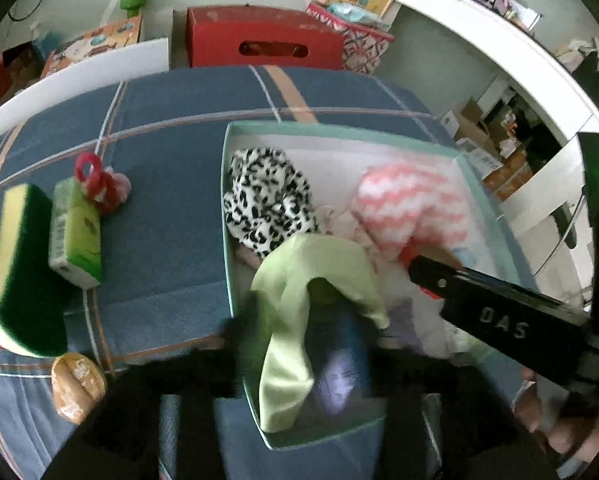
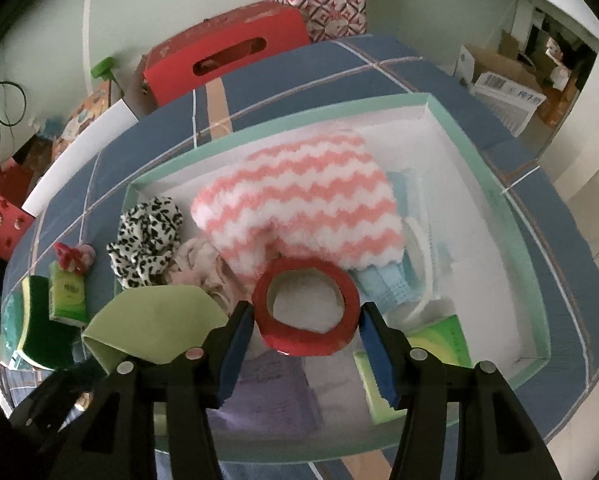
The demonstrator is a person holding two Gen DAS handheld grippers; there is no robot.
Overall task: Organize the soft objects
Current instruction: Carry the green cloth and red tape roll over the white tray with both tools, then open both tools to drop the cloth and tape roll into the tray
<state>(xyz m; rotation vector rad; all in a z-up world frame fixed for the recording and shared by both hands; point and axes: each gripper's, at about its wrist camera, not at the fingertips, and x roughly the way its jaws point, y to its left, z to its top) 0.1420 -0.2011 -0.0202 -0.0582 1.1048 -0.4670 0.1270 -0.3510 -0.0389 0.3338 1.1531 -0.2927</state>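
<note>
- Soft objects already fill the mint-edged box (image 2: pixel 511 200) on the blue plaid bed (image 1: pixel 159 184): the pink zigzag towel (image 2: pixel 299 208) mid-frame, the leopard-print cloth (image 2: pixel 147 236) to its left, and blue cloths at right.
- Our right gripper (image 2: pixel 305 332) has its blue pads (image 2: pixel 239 344) either side of the red tape roll (image 2: pixel 305 312), right at its rim. We judge it gripped, though the contact is hard to read.
- Risk here: the roll is rigid and round, so it could slip out and land among the fabrics.
- Our left gripper (image 1: pixel 331 344) sits at lower centre of its view, draped in the lime cloth (image 1: pixel 299 320). We can't tell how its jaws stand. That cloth could snag on the box wall.
- Outside the box, at left, wait the sponge (image 1: pixel 19 268), green tissue pack (image 1: pixel 75 236) and red-and-pink toy (image 1: pixel 99 182).
</note>
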